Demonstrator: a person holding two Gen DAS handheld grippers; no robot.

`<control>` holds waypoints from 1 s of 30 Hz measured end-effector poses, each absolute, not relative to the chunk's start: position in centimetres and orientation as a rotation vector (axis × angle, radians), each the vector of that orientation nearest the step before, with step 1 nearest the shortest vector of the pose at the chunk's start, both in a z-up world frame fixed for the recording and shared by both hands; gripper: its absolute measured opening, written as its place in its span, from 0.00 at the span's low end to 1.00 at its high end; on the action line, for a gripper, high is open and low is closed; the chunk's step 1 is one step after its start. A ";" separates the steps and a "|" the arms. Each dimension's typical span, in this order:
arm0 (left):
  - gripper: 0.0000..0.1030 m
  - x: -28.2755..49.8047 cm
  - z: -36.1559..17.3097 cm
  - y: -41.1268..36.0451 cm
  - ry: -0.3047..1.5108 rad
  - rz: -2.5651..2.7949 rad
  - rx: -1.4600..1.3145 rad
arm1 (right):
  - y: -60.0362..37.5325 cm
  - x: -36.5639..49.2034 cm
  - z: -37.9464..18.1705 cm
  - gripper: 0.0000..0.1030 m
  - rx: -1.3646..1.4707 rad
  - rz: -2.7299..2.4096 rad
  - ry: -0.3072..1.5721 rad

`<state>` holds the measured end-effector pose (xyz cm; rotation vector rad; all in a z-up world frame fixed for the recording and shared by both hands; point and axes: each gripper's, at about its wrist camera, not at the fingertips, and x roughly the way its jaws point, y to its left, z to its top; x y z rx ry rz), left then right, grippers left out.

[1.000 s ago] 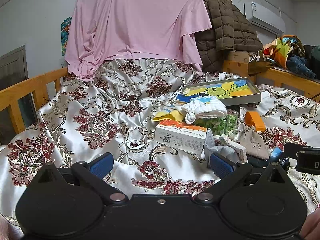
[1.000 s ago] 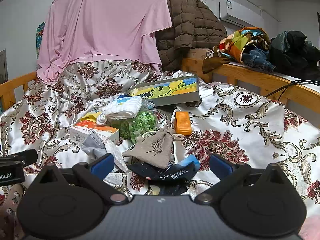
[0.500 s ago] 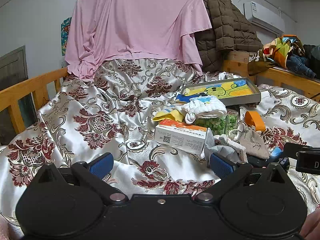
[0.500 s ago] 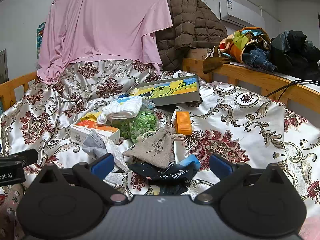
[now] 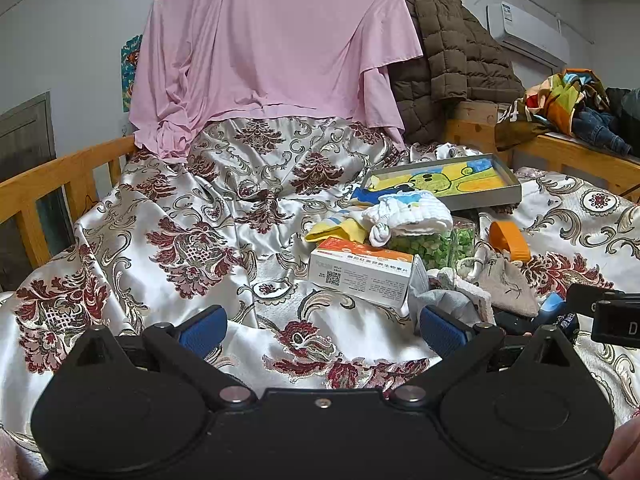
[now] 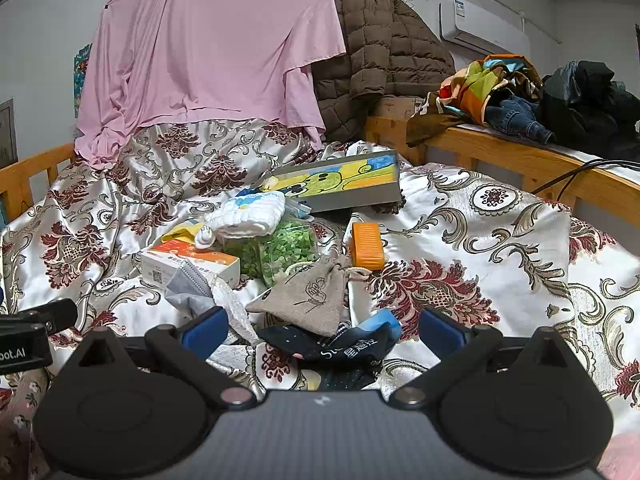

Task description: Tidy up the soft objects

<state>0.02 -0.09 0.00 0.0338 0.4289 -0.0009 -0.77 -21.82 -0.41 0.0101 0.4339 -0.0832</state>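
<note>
A pile of objects lies on the floral satin bedspread (image 5: 200, 216). In it are a white folded cloth (image 6: 248, 212) on a bag of green pieces (image 6: 280, 248), a grey drawstring pouch (image 6: 308, 296), a dark sock with a blue toe (image 6: 340, 344), a grey face mask (image 6: 188, 288) and a yellow cloth (image 5: 340, 228). My right gripper (image 6: 322, 330) is open, its blue fingertips on either side of the dark sock. My left gripper (image 5: 320, 326) is open and empty over bare bedspread, left of the pile, near a white and orange box (image 5: 360, 268).
A picture-lid box (image 6: 340, 184) lies behind the pile and an orange ridged block (image 6: 366, 246) to its right. A pink sheet (image 5: 272, 48) and brown jacket (image 6: 380, 52) hang at the back. Wooden rails (image 5: 48, 184) edge the bed; clothes (image 6: 520, 92) lie on the right ledge.
</note>
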 end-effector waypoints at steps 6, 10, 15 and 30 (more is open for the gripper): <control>0.99 0.0 0.0 -0.1 0.428 -0.001 0.034 | -21.8 -0.8 -0.4 1.00 0.010 -0.083 0.434; 0.99 0.0 0.0 -0.1 0.429 -0.001 0.035 | -21.8 -0.8 -0.4 1.00 0.011 -0.083 0.434; 0.99 0.0 0.0 -0.1 0.430 0.000 0.035 | -21.8 -0.8 -0.4 1.00 0.011 -0.083 0.435; 0.99 0.2 -0.3 -0.3 0.439 -0.002 0.025 | -22.1 -1.0 -0.3 1.00 0.004 -0.095 0.446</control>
